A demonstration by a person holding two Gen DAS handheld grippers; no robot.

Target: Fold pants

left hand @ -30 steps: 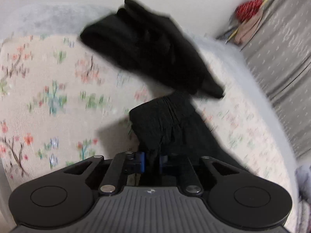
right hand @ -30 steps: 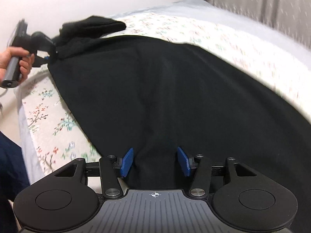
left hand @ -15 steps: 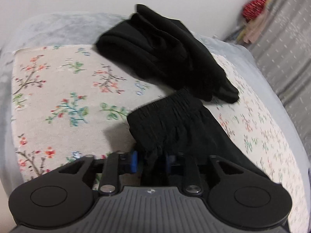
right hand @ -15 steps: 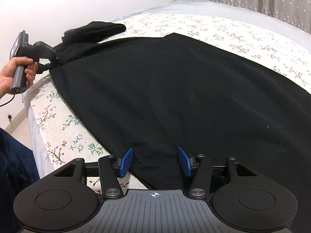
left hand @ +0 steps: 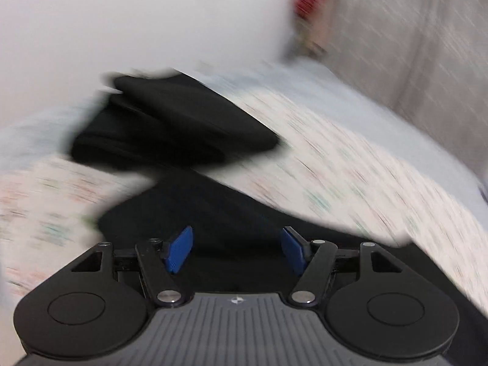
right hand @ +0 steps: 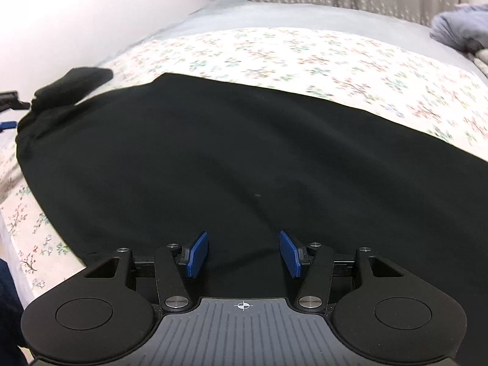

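The left tongs (left hand: 236, 250) stood spread wide, blue pads holding nothing, over one end of the black fabric pants (right hand: 244, 158). The right tongs (right hand: 243, 254) were likewise spread and empty above the pants, which lay flat across the floral-printed bed cover (right hand: 305, 58). A bundled black garment (left hand: 170, 128) rested beyond, near the bed's far edge. No writing was legible.

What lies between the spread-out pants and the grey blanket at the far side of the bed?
In the right wrist view, only flowered sheet separates the pants from the blanket.
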